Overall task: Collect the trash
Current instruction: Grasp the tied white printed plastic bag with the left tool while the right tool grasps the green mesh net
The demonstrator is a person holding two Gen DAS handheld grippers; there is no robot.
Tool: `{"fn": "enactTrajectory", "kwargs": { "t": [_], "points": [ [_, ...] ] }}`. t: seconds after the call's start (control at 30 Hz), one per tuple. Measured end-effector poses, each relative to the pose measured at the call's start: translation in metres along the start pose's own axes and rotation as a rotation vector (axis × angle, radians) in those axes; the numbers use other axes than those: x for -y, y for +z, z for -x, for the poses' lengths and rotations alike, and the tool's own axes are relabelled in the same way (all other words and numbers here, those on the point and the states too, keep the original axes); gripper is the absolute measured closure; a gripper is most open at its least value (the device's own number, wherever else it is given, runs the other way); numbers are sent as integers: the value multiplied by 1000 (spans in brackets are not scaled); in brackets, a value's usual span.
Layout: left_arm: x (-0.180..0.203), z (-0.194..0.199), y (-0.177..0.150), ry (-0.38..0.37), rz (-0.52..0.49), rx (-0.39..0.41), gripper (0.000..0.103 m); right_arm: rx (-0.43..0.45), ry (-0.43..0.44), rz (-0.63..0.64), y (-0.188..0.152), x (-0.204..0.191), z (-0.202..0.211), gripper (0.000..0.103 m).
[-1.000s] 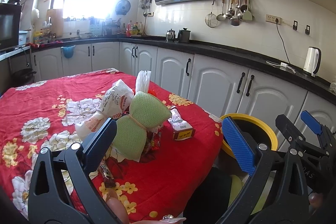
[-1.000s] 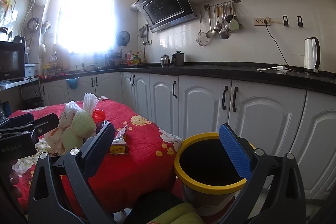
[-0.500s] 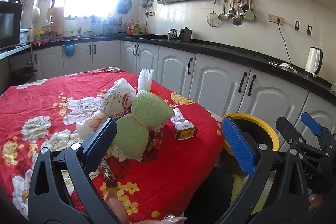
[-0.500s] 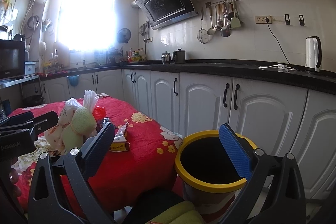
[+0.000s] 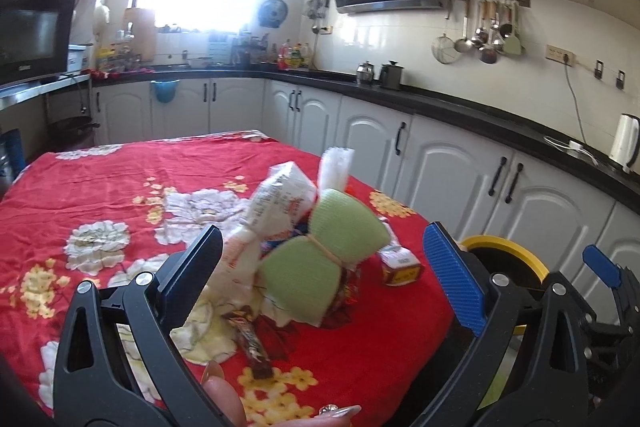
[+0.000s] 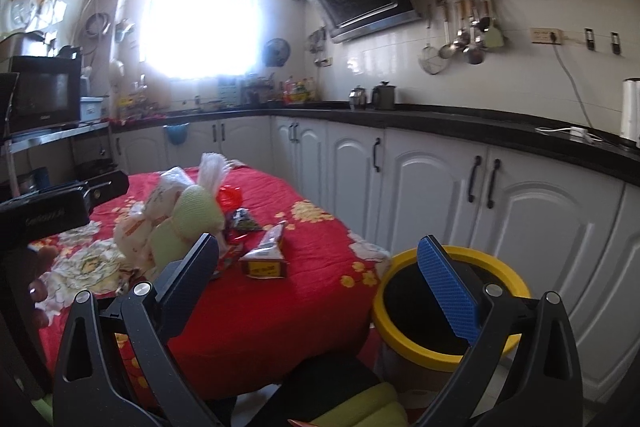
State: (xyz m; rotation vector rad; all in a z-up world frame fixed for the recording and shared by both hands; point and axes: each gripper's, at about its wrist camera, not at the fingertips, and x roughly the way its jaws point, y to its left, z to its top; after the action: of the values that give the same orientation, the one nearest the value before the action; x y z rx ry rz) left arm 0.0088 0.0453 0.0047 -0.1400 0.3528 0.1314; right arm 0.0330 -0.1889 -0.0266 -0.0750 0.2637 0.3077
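Observation:
A heap of trash lies on the red flowered tablecloth (image 5: 100, 183): a green mesh pad tied in the middle (image 5: 324, 251), a white printed bag (image 5: 272, 207), a clear plastic bag (image 5: 334, 167), a small yellow carton (image 5: 400, 263) and a brown candy wrapper (image 5: 250, 341). My left gripper (image 5: 324, 275) is open and empty, just short of the heap. My right gripper (image 6: 320, 283) is open and empty, held off the table's corner beside the yellow-rimmed bin (image 6: 448, 311). The heap (image 6: 176, 215) and carton (image 6: 266, 253) also show in the right wrist view.
The bin (image 5: 504, 263) stands on the floor between the table and white cabinets (image 6: 440, 195). A black counter (image 5: 460, 107) runs along the wall with a kettle (image 5: 624, 143). A microwave (image 5: 34, 35) sits at the left. The left gripper's body (image 6: 48, 211) shows at the right view's left edge.
Both grippers have shifted slightly, the views turning a little left toward the table. Both stay open and empty. The trash has not moved.

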Motion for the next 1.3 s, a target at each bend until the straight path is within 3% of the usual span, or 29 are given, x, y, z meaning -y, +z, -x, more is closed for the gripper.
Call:
{"fn": "enactTrajectory", "kwargs": {
  "t": [0.43,0.7,0.93,1.17,1.3],
  "points": [
    [-40,-8,16,115,71,4,11,-11,146,58,20,-39,-33,6],
    [-71,-31,15,142,102,-73,11,-69,212,58,29,-59,-73,6],
    [-93,-62,13,91,79,-178,11,-151,288,30,33,-68,-120,6],
    [-104,-103,8,-40,84,-316,11,-248,368,-20,31,-72,-164,6],
    [-100,-121,6,-95,50,-353,11,-304,403,-81,26,-69,-182,7]
  ]
}}
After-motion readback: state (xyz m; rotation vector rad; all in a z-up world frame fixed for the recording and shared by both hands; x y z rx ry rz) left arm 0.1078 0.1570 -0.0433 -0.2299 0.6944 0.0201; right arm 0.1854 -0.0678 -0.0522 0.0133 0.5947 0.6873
